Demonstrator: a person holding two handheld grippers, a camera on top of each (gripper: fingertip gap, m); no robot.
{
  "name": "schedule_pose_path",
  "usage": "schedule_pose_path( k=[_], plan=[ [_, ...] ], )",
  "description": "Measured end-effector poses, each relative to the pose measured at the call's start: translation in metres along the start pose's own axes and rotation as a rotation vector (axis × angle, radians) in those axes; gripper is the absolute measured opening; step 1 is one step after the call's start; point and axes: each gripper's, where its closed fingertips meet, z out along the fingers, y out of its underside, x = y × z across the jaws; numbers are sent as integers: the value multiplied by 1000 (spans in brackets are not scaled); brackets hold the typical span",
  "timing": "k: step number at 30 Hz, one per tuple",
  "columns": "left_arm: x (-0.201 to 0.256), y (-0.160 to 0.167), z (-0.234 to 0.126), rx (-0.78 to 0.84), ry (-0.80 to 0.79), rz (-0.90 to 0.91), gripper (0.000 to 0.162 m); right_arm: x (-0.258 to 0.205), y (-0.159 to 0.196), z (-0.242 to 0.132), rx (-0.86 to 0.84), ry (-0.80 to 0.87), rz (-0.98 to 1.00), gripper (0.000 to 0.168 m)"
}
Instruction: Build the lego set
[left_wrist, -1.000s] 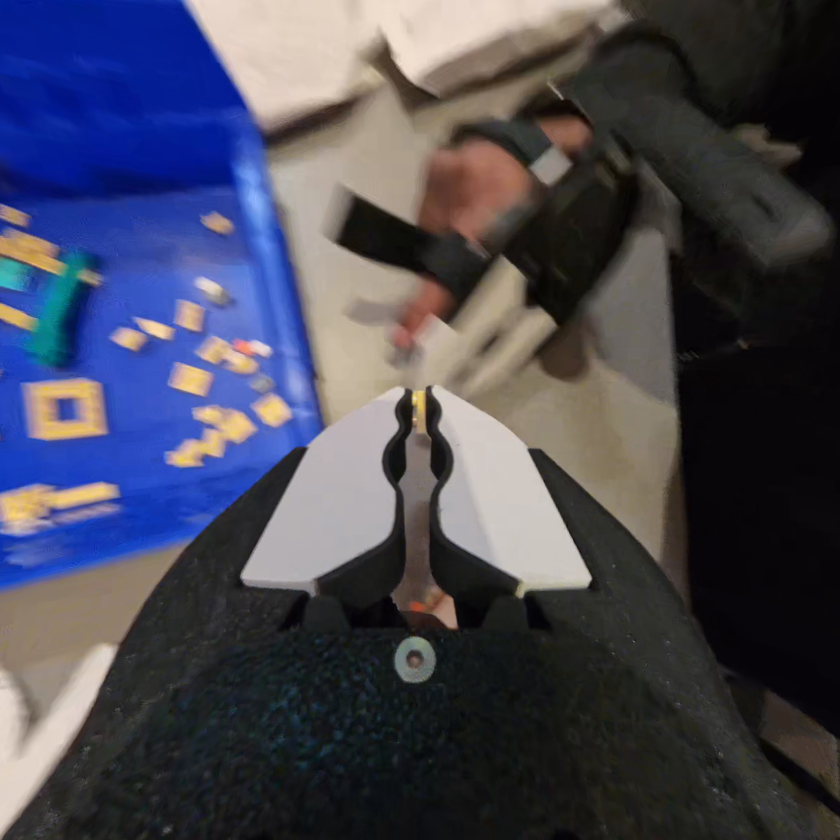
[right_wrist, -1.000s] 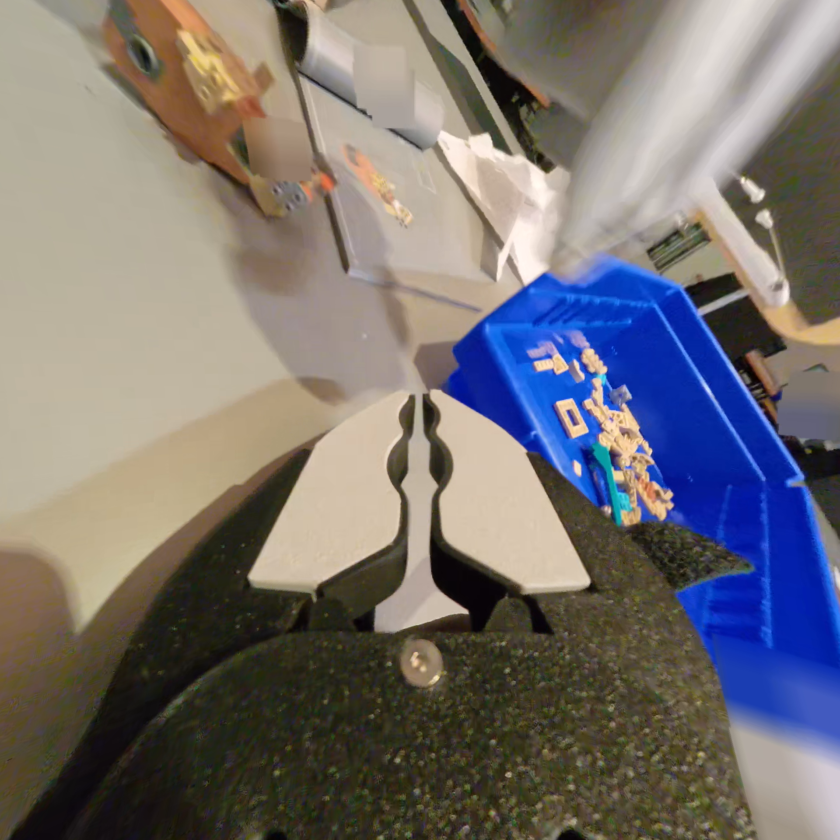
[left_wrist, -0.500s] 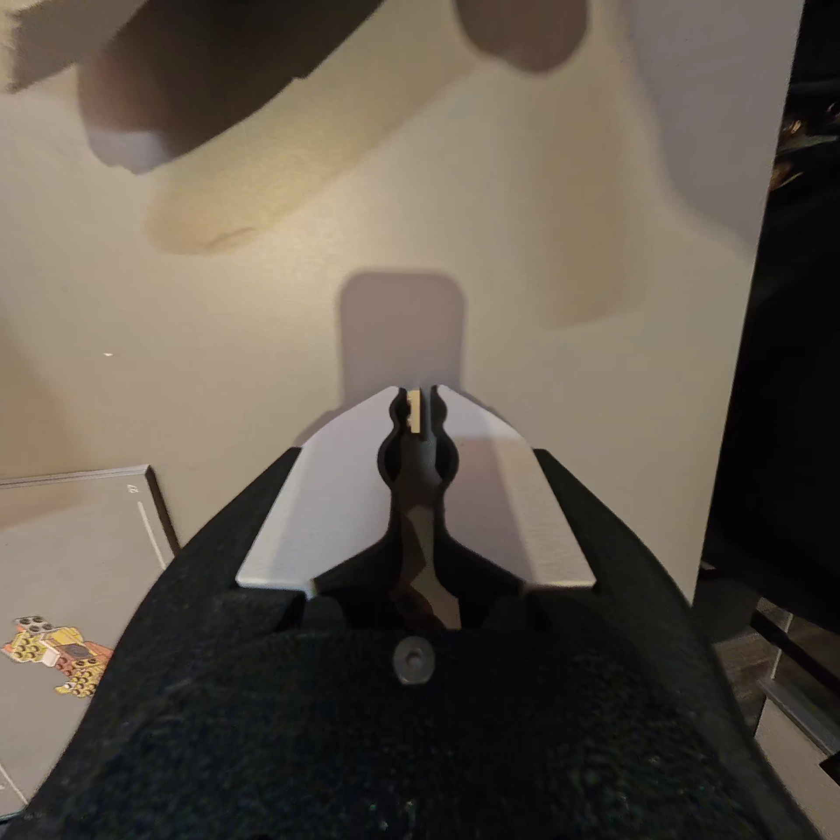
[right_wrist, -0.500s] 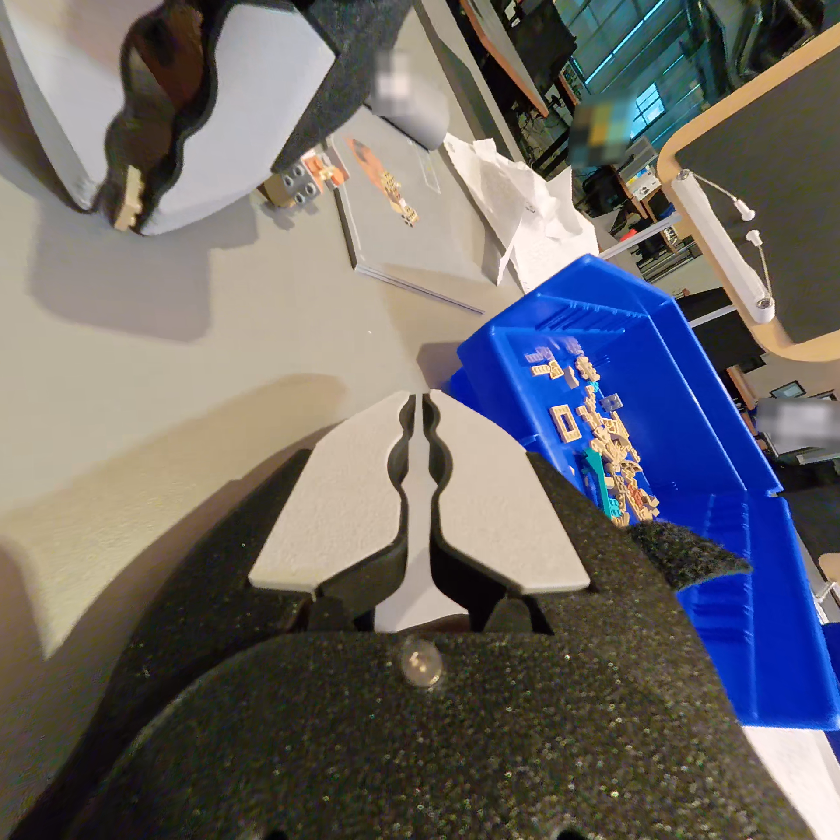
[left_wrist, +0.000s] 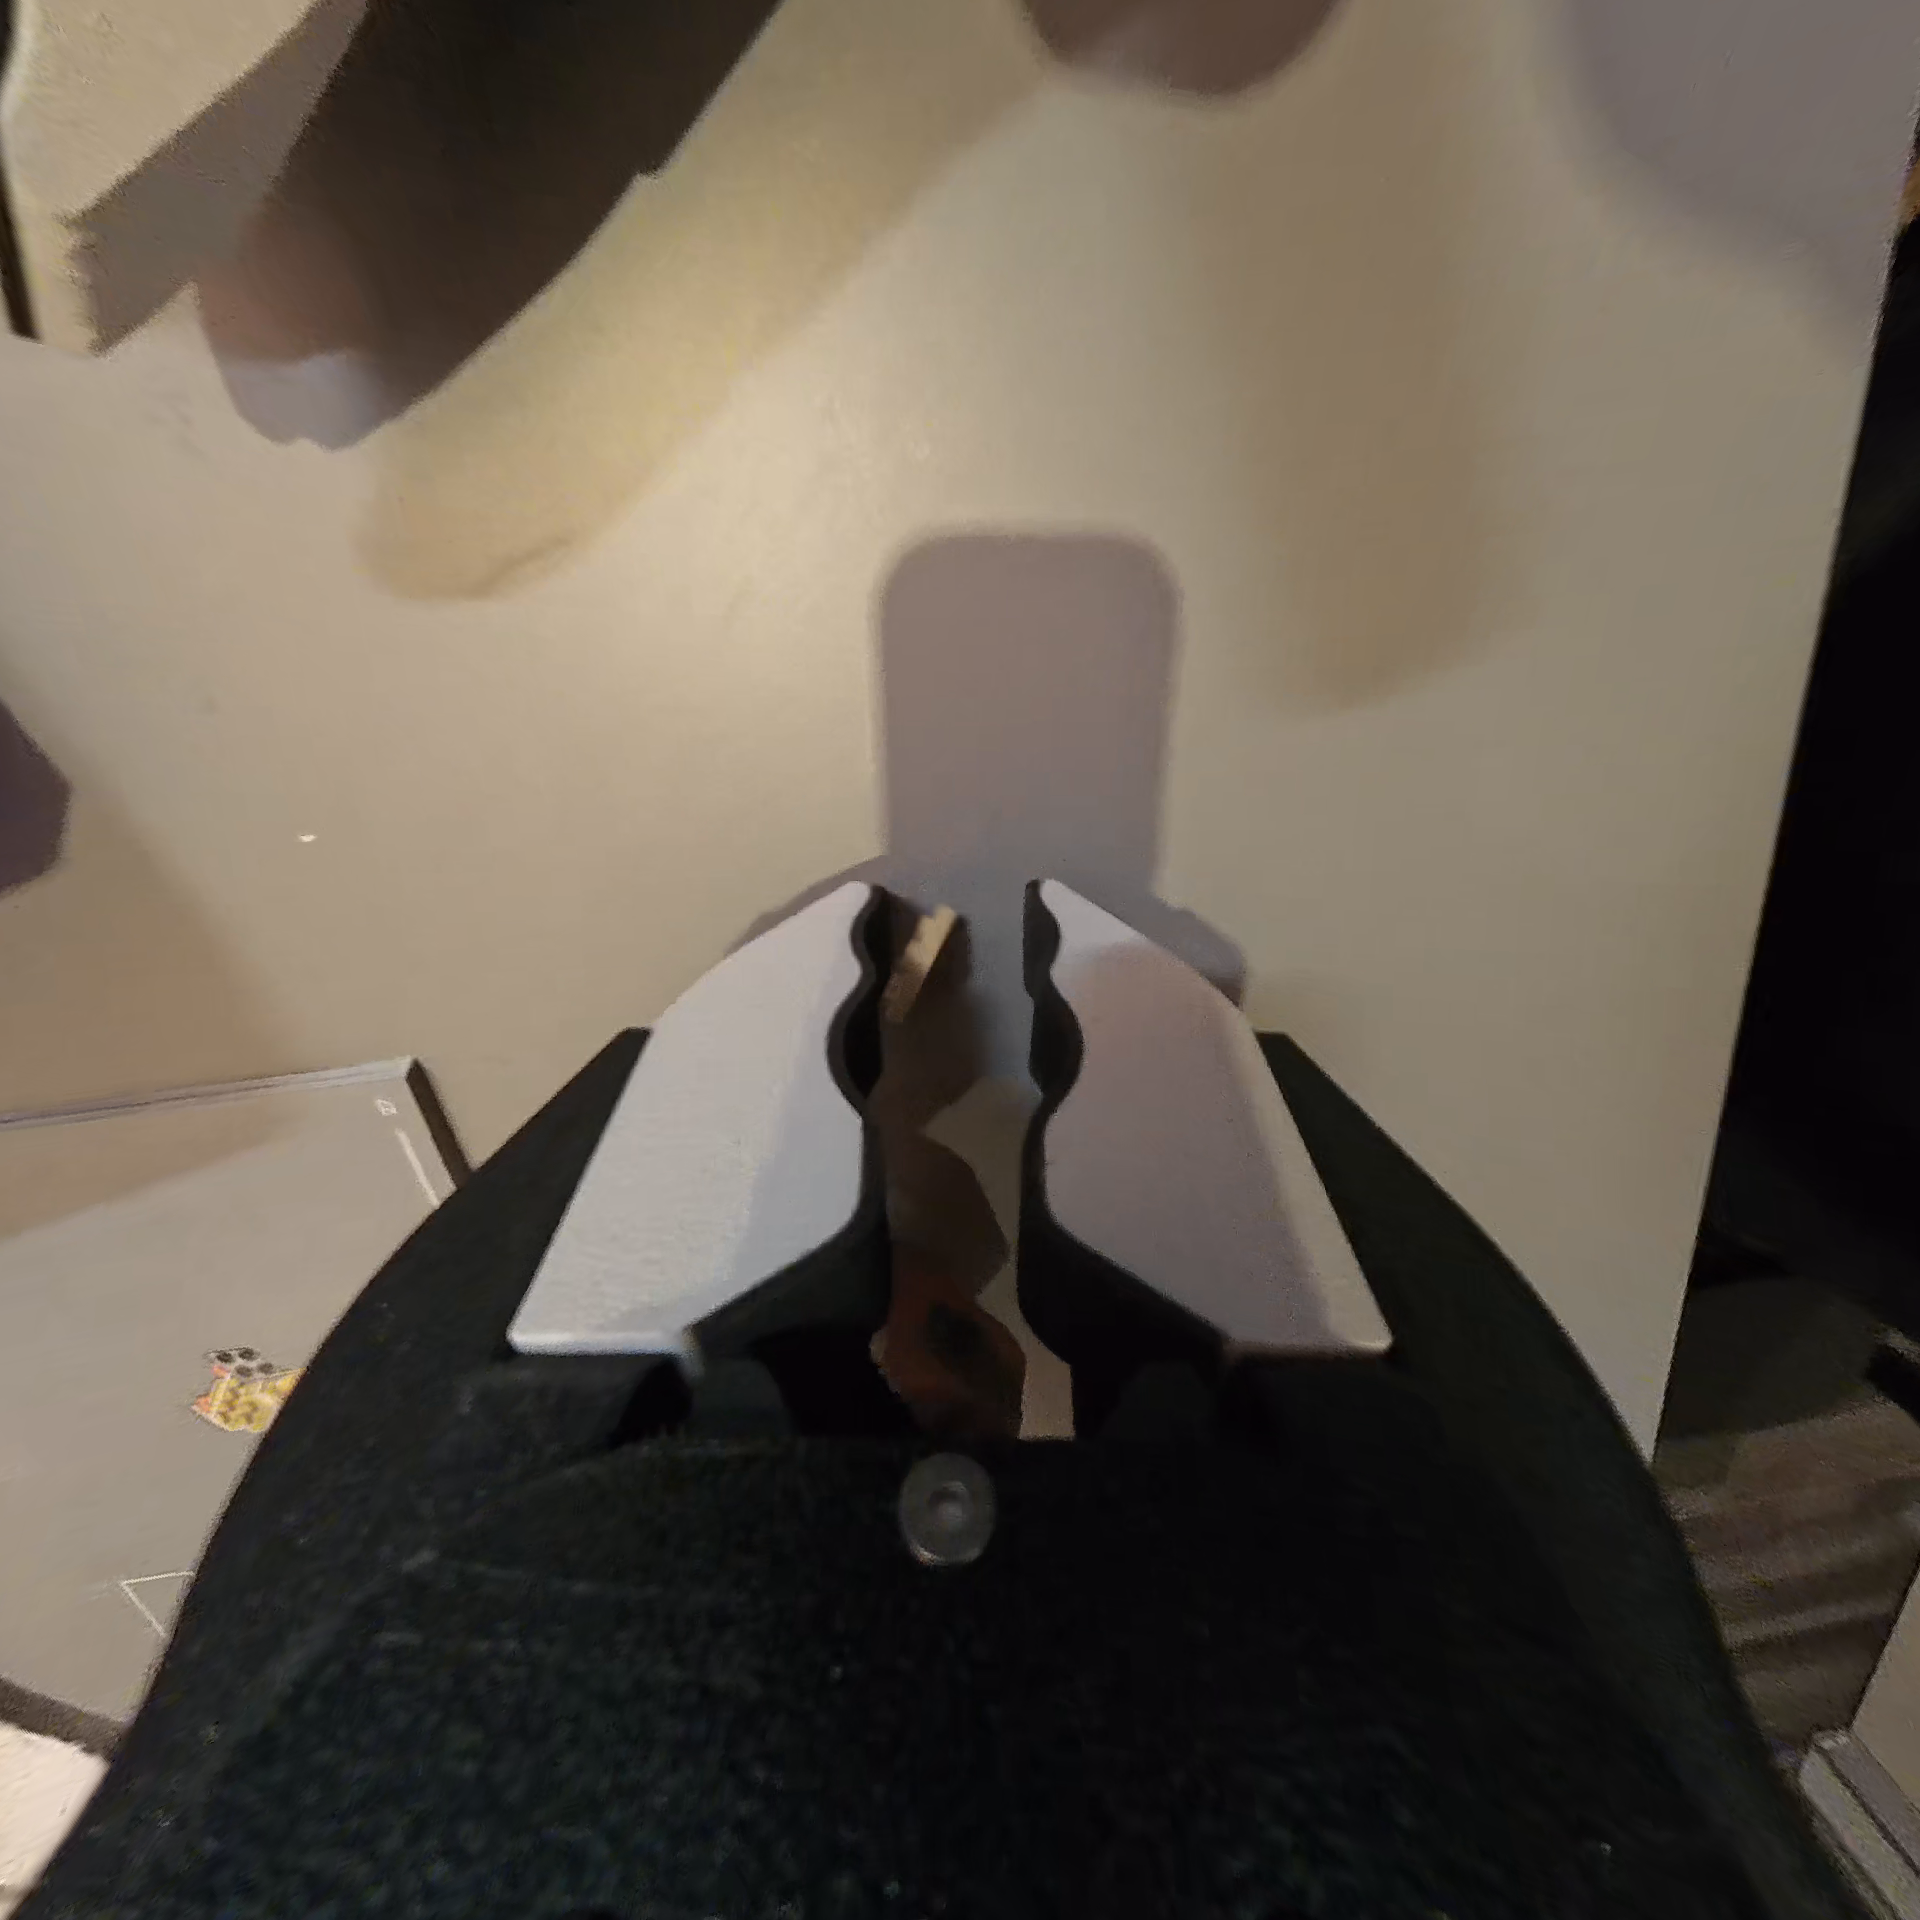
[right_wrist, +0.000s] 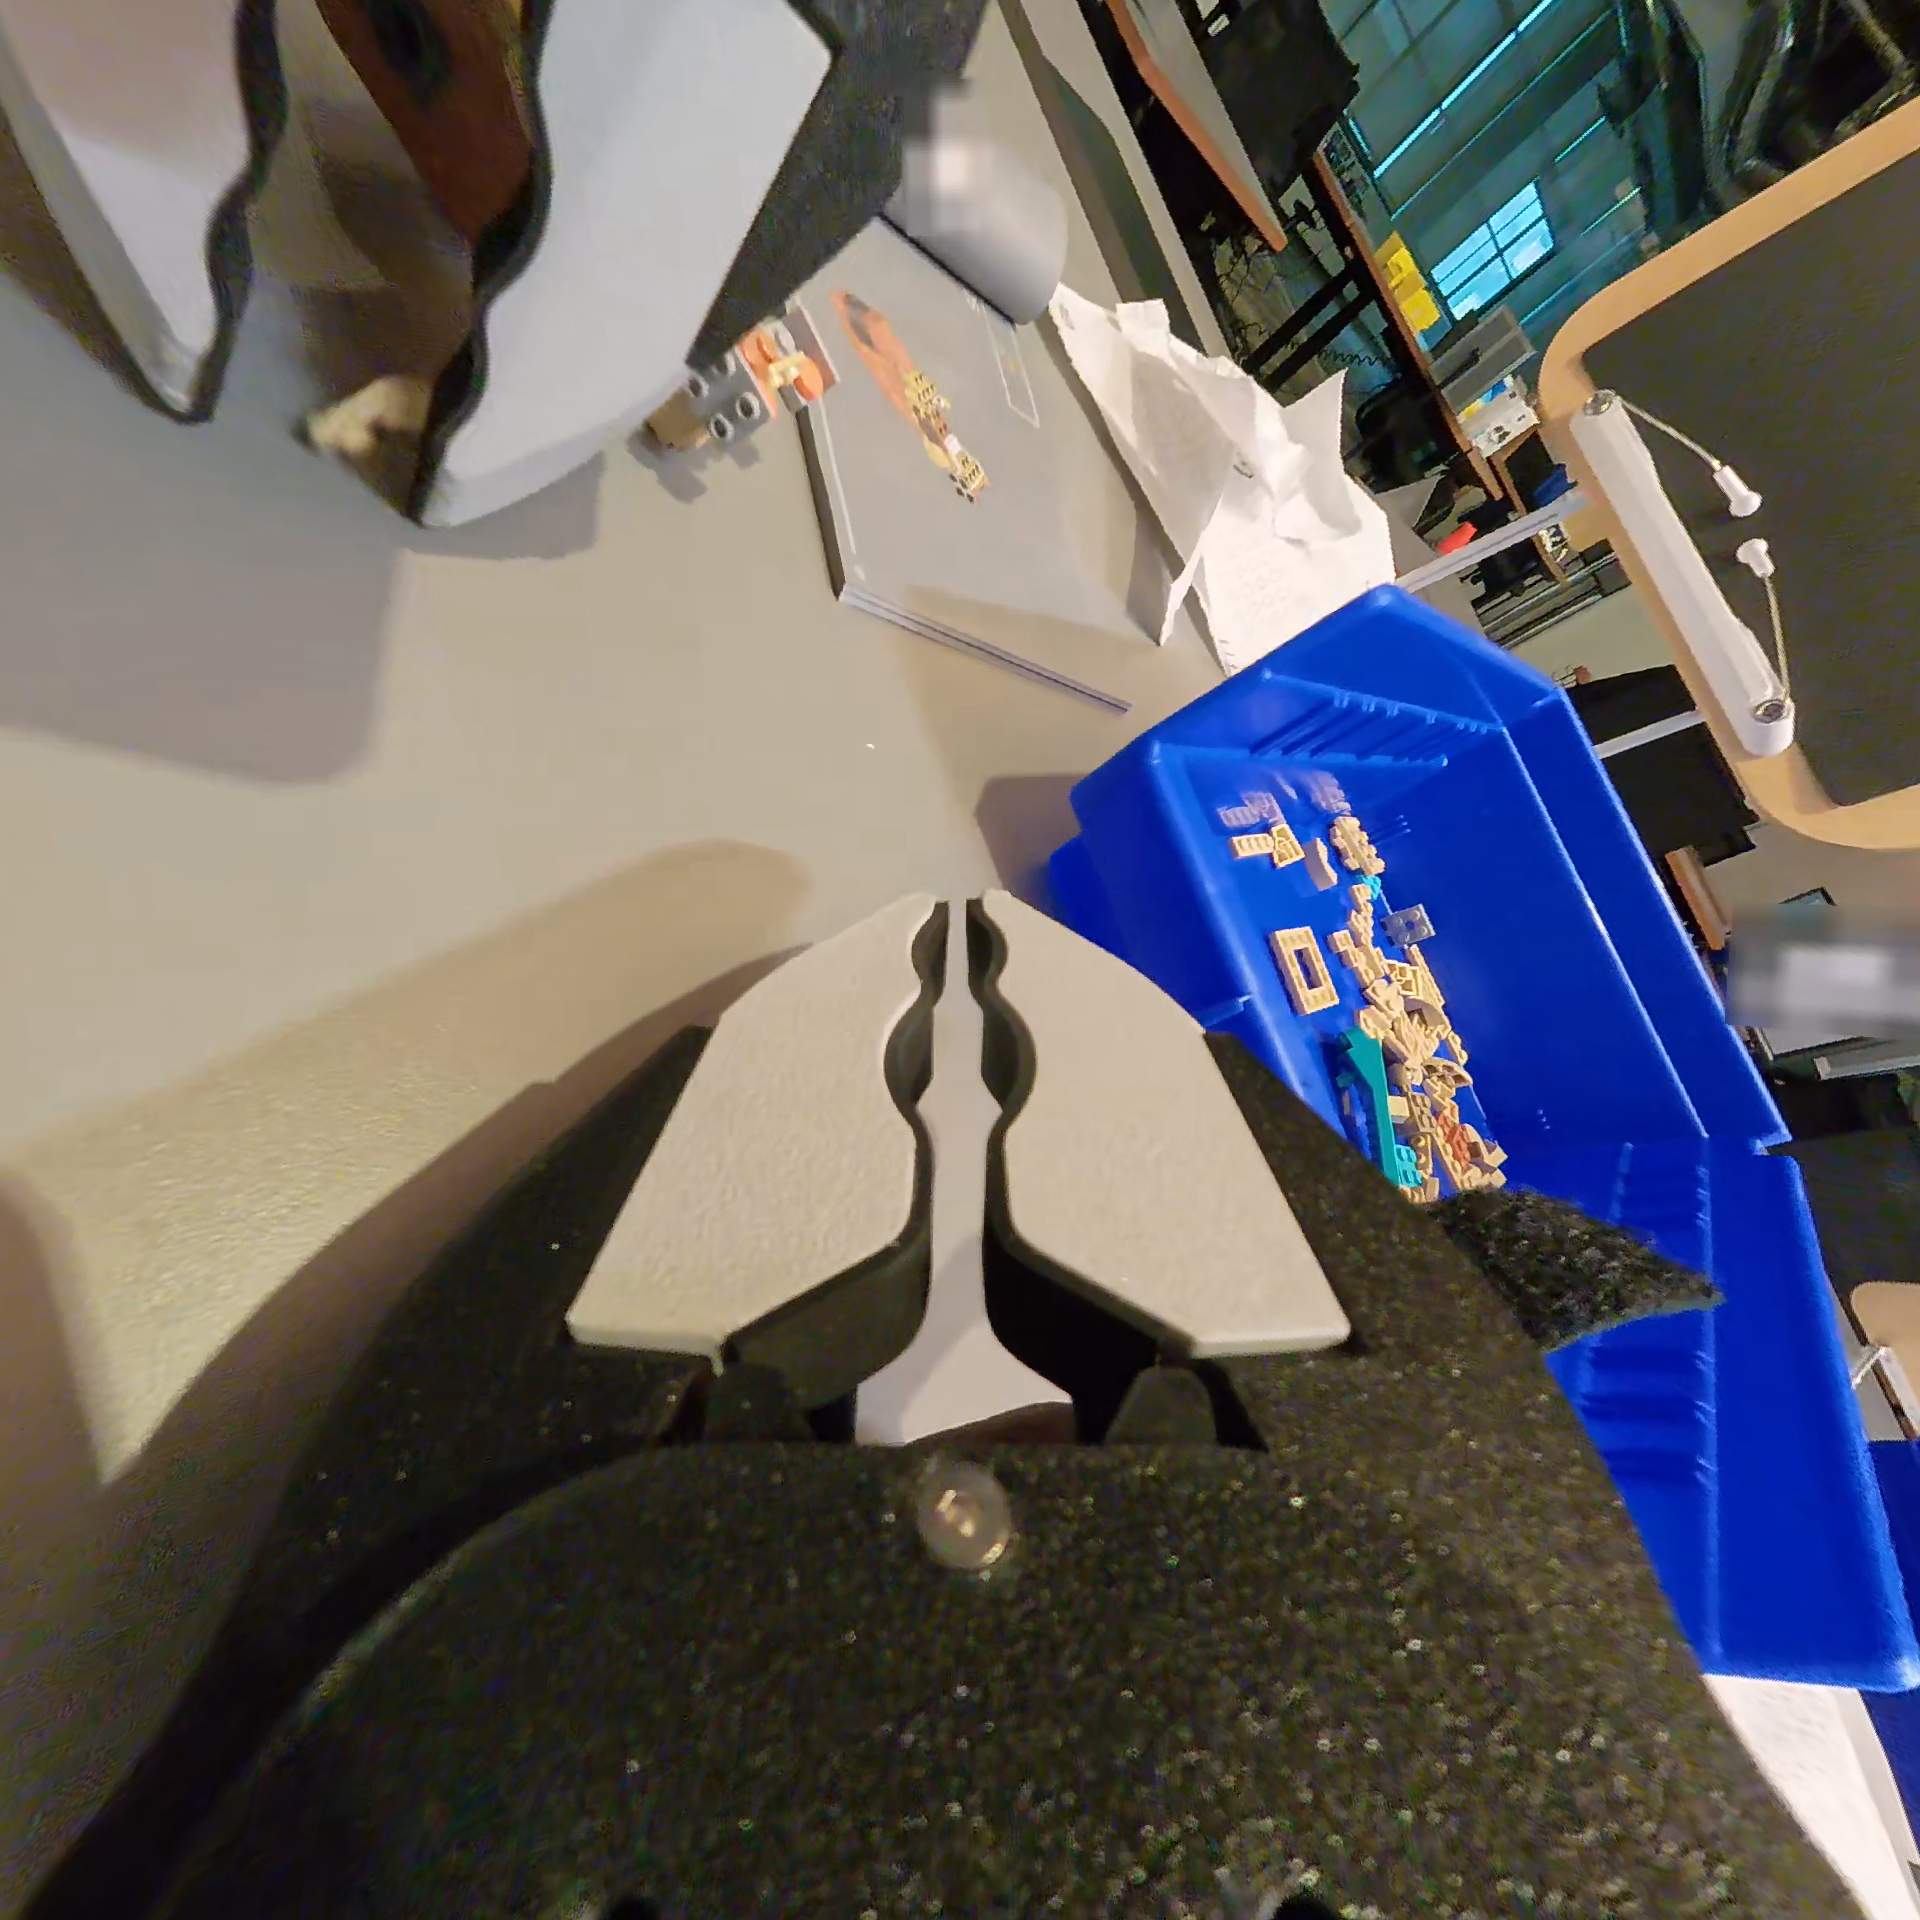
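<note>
The left tool (left_wrist: 943, 914) has opened its jaws. Half a second ago they pinched a small tan brick (left_wrist: 923, 961); now there is a wide gap, and the brick leans loose against the left finger (left_wrist: 727, 1122), tipped to one side. The right wrist view shows the same brick at the tip of that tool, just above the grey counter (right_wrist: 520, 727). I think the brick is being let go, to be put down on the counter for building. It could slip or land crooked. The right tool (right_wrist: 957, 914) is nearly closed, with only a thin slit between its fingers, and it holds nothing. More bricks lie in the blue bin (right_wrist: 1621, 1039), and the instruction book (right_wrist: 935, 499) lies open beside a small built part (right_wrist: 727, 400).
</note>
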Motion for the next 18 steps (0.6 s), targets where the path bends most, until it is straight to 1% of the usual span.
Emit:
schedule_pose_path(
  k=[2,5,7,10,13,15,17,18],
  plan=[
    [1,-3,2,29,2,-26,26,0,0,0,-1,0,0,3],
    [-5,-3,-5,59,-30,-55,30,-1,0,0,-2,-1,-3,3],
    [-5,-10,-18,118,-17,-71,31,-1,0,0,-3,-1,-5,3],
    [-17,-25,-49,219,-37,-78,31,-2,0,1,-6,-3,-9,3],
    [-51,-46,-93,313,-130,-62,31,-4,0,1,-7,-8,-22,2],
    [-85,-66,-121,368,-213,-41,31,-5,0,2,-11,-9,-35,2],
    [-125,-88,-140,379,-301,4,31,-6,0,2,-13,-10,-47,2],
    [-145,-101,-142,375,-319,26,31,-7,0,2,-13,-10,-51,2]
  ],
)
